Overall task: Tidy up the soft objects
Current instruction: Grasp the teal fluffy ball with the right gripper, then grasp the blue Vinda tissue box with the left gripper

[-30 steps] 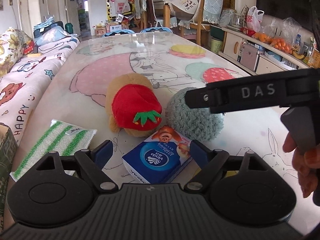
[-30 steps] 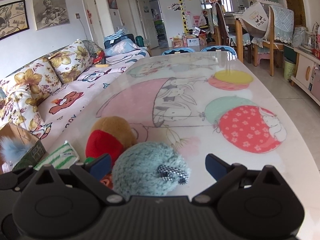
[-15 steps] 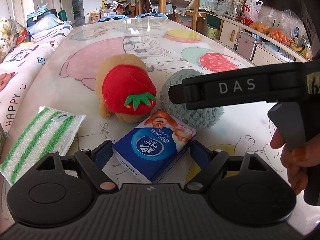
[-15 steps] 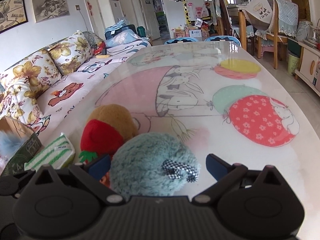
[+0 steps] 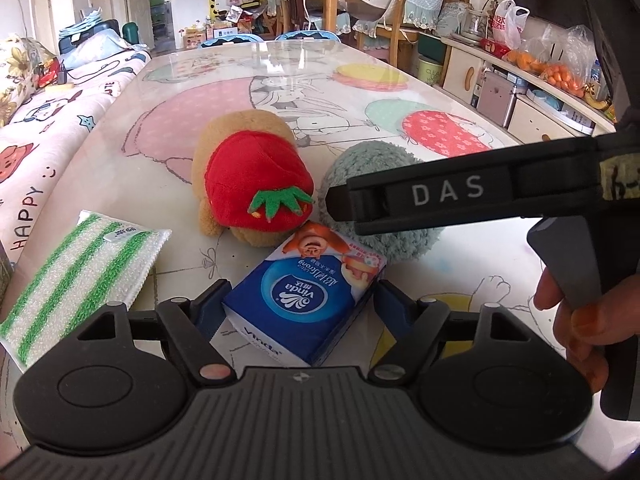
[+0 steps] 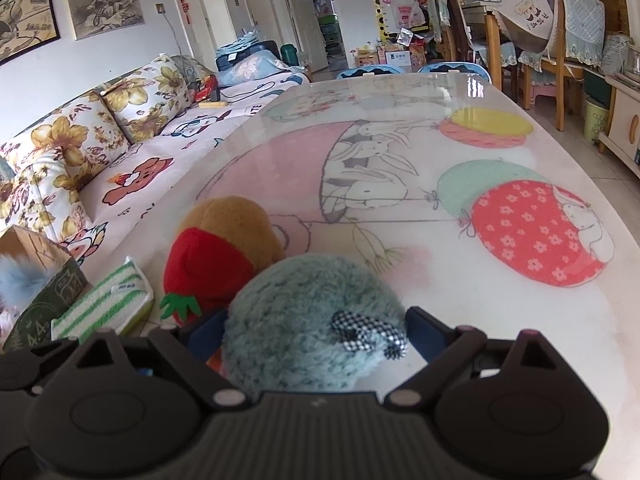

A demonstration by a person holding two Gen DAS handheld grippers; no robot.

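Note:
A blue Vinda tissue pack (image 5: 304,300) lies on the table between the open fingers of my left gripper (image 5: 302,300); contact is not clear. Behind it lie a tan plush with a red strawberry cap (image 5: 252,184) and a teal fuzzy ball (image 5: 384,200). My right gripper (image 6: 314,332) is open with its fingers either side of the teal ball (image 6: 312,320), which has a checkered bow. The plush (image 6: 216,256) lies left of the ball. The right gripper body (image 5: 460,196) crosses over the ball in the left wrist view.
A green-striped white sponge cloth (image 5: 80,276) lies at the table's left edge, also in the right wrist view (image 6: 108,308). A cardboard box (image 6: 36,280) with a fluffy blue item stands at far left. A sofa (image 6: 120,152) runs along the left. Cabinets (image 5: 520,92) line the right.
My left gripper has moved forward so the tissue pack now sits between its fingers. My right gripper has moved in around the teal ball.

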